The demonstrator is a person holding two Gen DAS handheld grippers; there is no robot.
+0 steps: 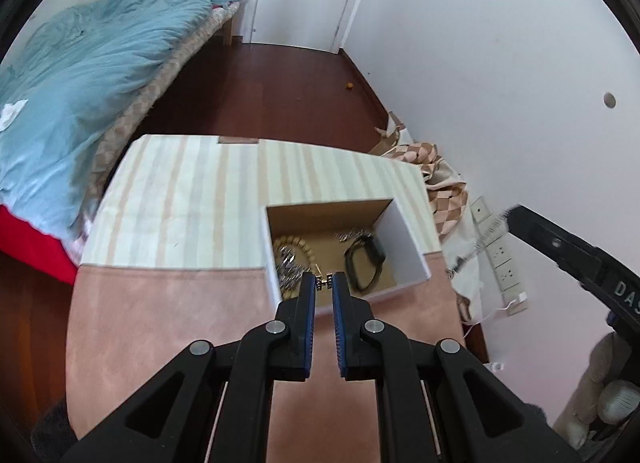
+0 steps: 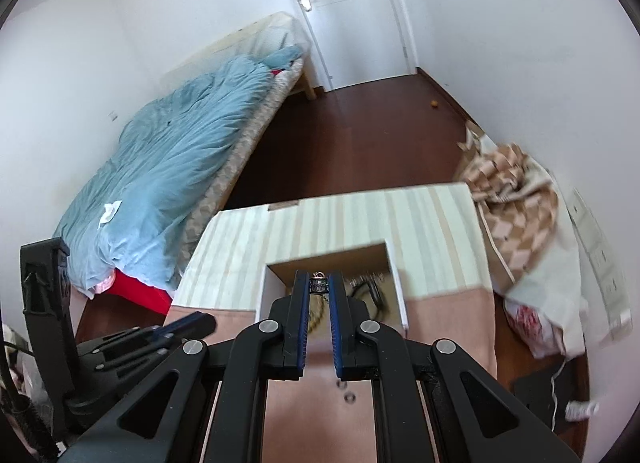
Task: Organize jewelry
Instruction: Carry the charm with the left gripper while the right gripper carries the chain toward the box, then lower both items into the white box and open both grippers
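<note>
Box (image 1: 404,231) at desk's (image 1: 168,319) right edge holds beads, chain, watch (image 1: 364,261). Left gripper (image 1: 324,283) jaws clamp an earring (image 1: 324,281); right gripper (image 2: 319,287) jaws clamp a ring (image 2: 319,284). Both unplaced; sorting likely part-done.

- Your right gripper (image 2: 319,286) pinches a small dark ring-like piece (image 2: 319,284) at its fingertips, above the open white box (image 2: 396,275).
- A dark strap (image 2: 374,295) lies inside the box.
- Your left gripper (image 2: 188,323) shows at lower left.
- Two small rings (image 2: 347,393) rest on the pink cloth (image 2: 448,323).
</note>
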